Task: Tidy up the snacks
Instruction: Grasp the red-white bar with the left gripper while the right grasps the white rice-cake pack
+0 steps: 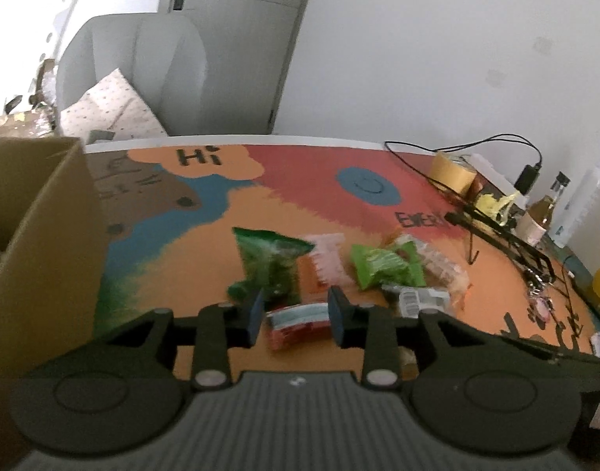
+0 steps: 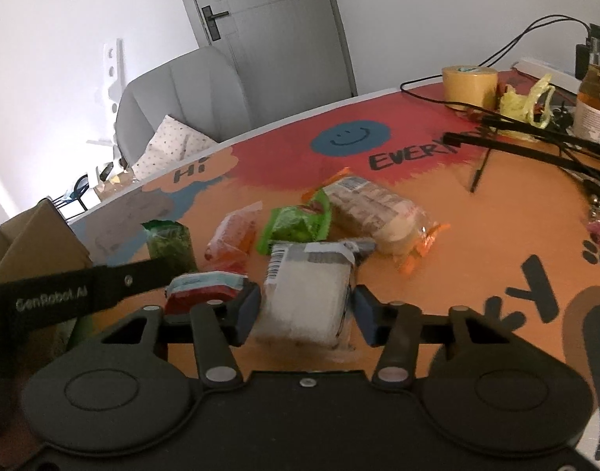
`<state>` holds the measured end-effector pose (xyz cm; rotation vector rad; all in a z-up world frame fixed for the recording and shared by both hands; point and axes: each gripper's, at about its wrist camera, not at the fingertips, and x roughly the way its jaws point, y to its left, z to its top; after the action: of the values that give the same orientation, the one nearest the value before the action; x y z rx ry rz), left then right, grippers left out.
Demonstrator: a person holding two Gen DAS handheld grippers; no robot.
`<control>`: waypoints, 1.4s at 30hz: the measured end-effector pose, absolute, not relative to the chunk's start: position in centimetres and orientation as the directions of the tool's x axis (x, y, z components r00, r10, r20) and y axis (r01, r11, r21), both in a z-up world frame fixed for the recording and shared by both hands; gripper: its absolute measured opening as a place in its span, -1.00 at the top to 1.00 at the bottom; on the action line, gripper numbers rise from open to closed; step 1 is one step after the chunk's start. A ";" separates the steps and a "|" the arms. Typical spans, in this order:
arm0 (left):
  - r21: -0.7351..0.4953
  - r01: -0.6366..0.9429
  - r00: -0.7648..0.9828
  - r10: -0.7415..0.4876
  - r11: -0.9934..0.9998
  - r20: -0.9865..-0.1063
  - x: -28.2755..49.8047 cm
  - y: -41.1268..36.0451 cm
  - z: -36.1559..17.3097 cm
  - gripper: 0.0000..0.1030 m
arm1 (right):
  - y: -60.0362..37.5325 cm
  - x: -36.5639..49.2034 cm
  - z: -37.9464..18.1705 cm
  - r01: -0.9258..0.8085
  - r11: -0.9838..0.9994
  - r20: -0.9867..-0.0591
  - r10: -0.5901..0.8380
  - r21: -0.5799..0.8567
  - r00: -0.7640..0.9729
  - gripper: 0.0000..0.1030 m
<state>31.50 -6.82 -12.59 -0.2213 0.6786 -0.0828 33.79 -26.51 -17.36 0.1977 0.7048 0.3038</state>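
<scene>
Red-and-blue snack packet point(image 1: 298, 324) crosswise between left fingers point(image 1: 256, 316), white packet point(image 2: 305, 298) lengthwise between right fingers point(image 2: 248, 314), grips unclear.

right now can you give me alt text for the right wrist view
The right hand-held gripper straddles a white snack pack on a colourful table mat. More snacks lie behind it, a cardboard box sits far left.
</scene>
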 end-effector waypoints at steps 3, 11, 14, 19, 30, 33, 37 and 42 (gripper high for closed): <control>-0.228 0.024 0.783 -0.160 0.973 -0.601 31.9 -7.4 -12.8 0.34 | -27.3 33.6 -17.4 -0.195 0.939 -0.605 0.333 0.284 0.723 0.06; -0.223 0.077 0.785 -0.197 0.972 -0.587 32.9 -8.4 -13.4 0.34 | -28.8 33.0 -17.5 -0.173 0.942 -0.608 0.319 0.287 0.727 0.07; -0.215 0.089 0.786 -0.202 0.972 -0.585 33.1 -8.6 -13.8 0.34 | -29.0 32.9 -17.5 -0.171 0.942 -0.609 0.318 0.288 0.727 0.07; -0.249 0.097 0.756 -0.234 0.964 -0.611 33.0 -8.3 -14.6 0.34 | -29.2 32.8 -17.5 -0.168 0.941 -0.609 0.319 0.293 0.726 0.06; -0.200 0.131 0.741 -0.230 0.971 -0.631 31.2 -9.5 -14.9 0.25 | -29.2 32.3 -17.5 -0.167 0.945 -0.612 0.311 0.282 0.727 0.03; -0.153 0.114 0.740 -0.187 0.982 -0.646 31.1 -10.0 -14.8 0.46 | -29.3 32.0 -17.5 -0.168 0.946 -0.614 0.308 0.276 0.727 0.07; -0.168 0.107 0.730 -0.192 0.980 -0.656 30.8 -9.5 -14.6 0.64 | -29.4 31.9 -17.4 -0.163 0.948 -0.620 0.304 0.275 0.723 0.07; -0.165 0.104 0.734 -0.187 0.981 -0.653 29.9 -9.1 -14.2 0.64 | -28.4 31.9 -17.1 -0.179 0.956 -0.610 0.286 0.231 0.739 -0.21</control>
<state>29.90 -9.08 -14.18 -0.1199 0.7297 -0.1606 31.86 -28.37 -17.14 0.1611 0.6935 0.2561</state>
